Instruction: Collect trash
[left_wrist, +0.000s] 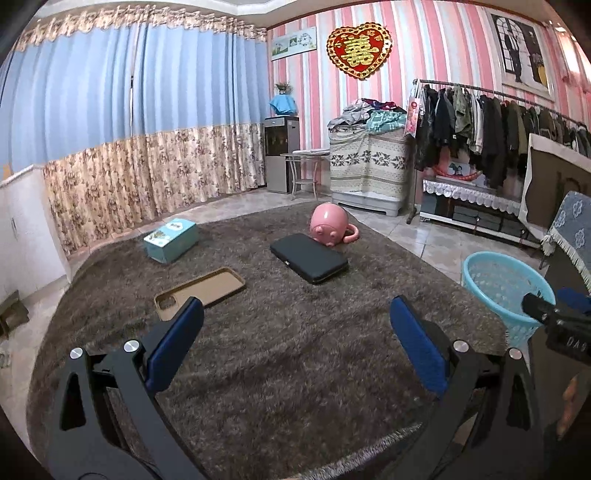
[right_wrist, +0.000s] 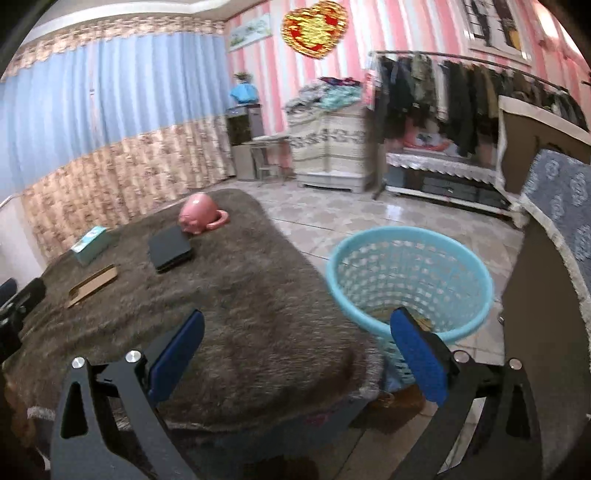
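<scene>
A light blue plastic basket stands on the tiled floor beside the brown shaggy cover's right edge; it also shows in the left wrist view. Something brownish lies at its bottom. My right gripper is open and empty, over the cover's near right corner, its right finger in front of the basket. My left gripper is open and empty above the cover's near part. On the cover lie a tan phone case, a teal box, a black case and a pink pig-shaped mug.
The brown shaggy cover fills the foreground. A clothes rack, a draped cabinet and a water dispenser stand along the pink striped wall. A dark chair with blue cloth is at the right.
</scene>
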